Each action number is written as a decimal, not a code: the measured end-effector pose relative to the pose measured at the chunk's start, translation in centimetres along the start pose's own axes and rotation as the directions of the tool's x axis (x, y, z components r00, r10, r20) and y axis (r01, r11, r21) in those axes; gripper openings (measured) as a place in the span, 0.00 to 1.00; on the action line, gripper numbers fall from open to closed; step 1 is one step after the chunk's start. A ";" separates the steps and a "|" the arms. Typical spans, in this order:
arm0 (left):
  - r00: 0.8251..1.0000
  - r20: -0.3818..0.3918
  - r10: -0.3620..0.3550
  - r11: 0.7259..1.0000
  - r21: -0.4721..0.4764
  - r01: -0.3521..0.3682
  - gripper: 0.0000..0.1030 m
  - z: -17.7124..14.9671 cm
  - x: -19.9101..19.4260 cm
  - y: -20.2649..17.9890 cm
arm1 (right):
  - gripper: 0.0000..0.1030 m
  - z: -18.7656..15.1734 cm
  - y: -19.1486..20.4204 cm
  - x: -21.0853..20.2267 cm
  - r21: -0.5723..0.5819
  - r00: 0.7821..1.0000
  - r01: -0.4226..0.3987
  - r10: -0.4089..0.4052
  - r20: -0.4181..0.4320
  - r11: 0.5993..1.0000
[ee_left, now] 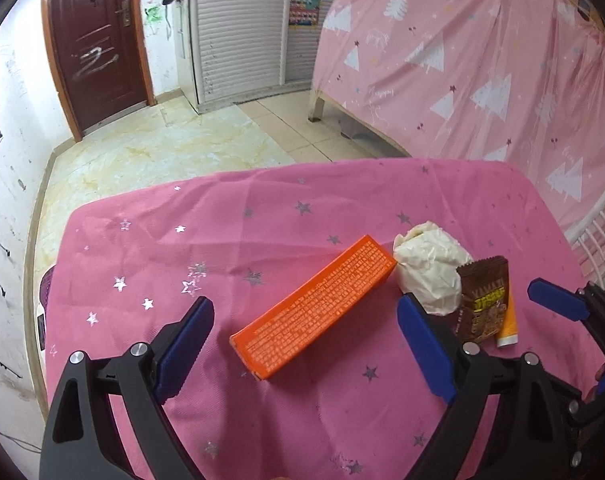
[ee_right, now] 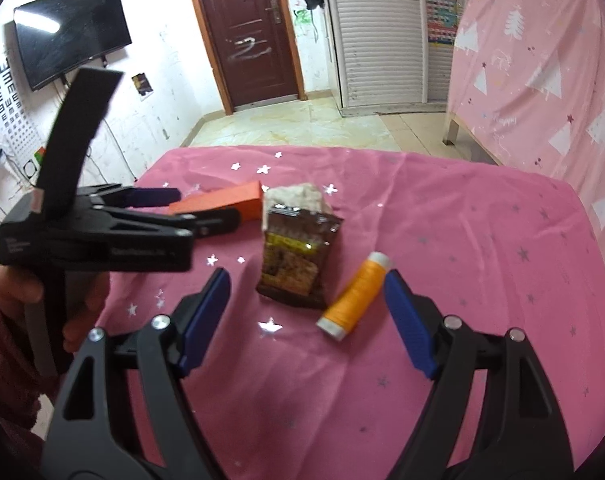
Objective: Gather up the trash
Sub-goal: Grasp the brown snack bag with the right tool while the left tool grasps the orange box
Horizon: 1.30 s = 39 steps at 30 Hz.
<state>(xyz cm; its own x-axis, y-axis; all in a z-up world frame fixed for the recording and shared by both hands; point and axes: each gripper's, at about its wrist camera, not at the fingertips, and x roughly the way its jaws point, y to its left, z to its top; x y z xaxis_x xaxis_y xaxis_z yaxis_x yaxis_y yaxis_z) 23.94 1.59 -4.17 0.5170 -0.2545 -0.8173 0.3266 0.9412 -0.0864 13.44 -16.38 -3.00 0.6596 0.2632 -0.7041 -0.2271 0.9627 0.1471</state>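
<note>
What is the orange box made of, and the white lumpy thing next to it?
The orange box looks like matte printed cardboard: sharp folded edges, flat faces covered in small print. The white lump seems to be crumpled tissue or thin plastic; soft wrinkles show, but which one is unclear.

4 items on the pink star-print tablecloth (ee_left: 142,248). Orange box (ee_left: 314,308): long, flat on 1 side, lying diagonally, fine print on top. White crumpled wad (ee_left: 426,272): just beside the box's far end. Brown snack wrapper (ee_right: 294,256): lying flat, against the wad's near side. Orange tube (ee_right: 356,294) with white ends: on its side, just beside the wrapper.
</note>
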 end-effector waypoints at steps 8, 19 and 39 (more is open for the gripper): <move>0.999 -0.015 0.031 0.997 0.066 -0.030 0.41 0.3 0.6 -0.8 | 0.73 0.4 0.3 0.7 -0.019 1.000 -0.004 0.004 -0.007 1.000; 0.995 0.006 0.098 0.993 0.069 -0.098 0.17 -0.9 -1.1 -0.4 | 0.73 1.0 1.6 2.0 -0.050 1.000 -0.006 0.005 -0.028 0.999; 0.996 0.029 0.080 0.996 0.046 -0.081 0.17 -2.8 -3.2 0.4 | 0.32 1.1 1.9 2.1 -0.006 0.999 0.029 -0.030 -0.043 1.000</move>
<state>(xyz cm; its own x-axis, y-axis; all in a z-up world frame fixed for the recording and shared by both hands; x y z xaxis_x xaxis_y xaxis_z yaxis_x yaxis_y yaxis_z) 20.15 3.41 -3.17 0.5644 -0.1848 -0.8045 0.3197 0.9475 0.0067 15.20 -13.95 -3.44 0.6347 0.2317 -0.7372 -0.2117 0.9696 0.1224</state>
